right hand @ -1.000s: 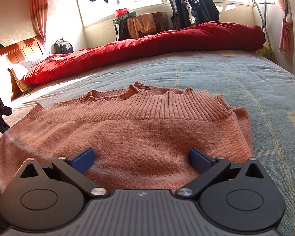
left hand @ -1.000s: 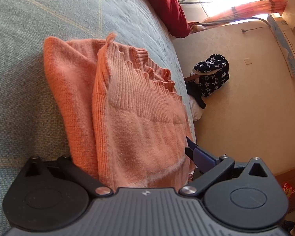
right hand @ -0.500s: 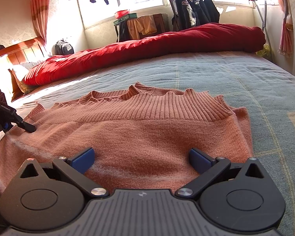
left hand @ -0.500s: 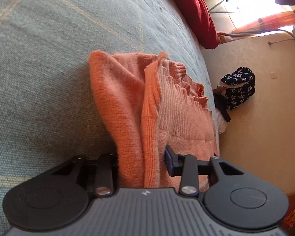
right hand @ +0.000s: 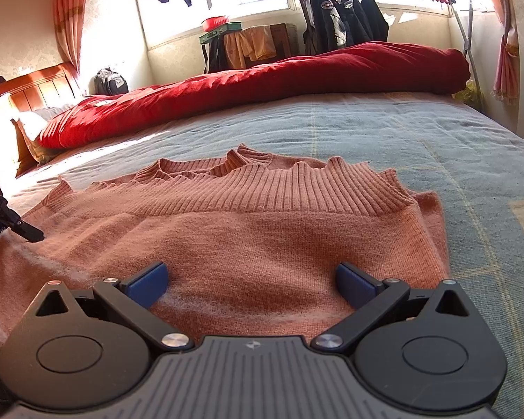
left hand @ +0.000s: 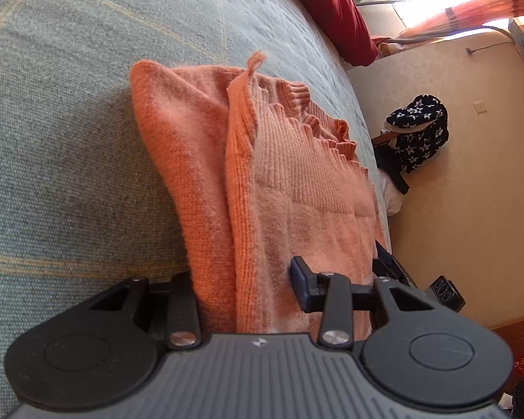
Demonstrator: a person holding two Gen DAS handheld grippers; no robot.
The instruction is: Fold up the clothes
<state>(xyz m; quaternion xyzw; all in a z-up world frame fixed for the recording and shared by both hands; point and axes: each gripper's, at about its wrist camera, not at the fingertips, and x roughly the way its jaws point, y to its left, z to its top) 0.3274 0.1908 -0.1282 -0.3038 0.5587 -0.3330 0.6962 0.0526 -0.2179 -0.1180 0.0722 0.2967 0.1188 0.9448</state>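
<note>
Sweater (right hand: 248, 230): orange knit, folded flat on our bed (right hand: 419, 129). Left gripper (left hand: 248, 279): tilted sideways, pinching the sweater's edge layers. Right gripper (right hand: 251, 279): level, low over the sweater, fingers (right hand: 354, 281) spread wide, holding nothing.

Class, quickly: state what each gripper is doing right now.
Left gripper: shut on the orange sweater.
Right gripper: open, holding nothing.

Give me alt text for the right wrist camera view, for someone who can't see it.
The right gripper hovers open over a partly folded salmon-pink knit sweater lying on a blue-grey bedspread. The left gripper touches the sweater's left edge, and a rolled red quilt lies beyond.
</note>
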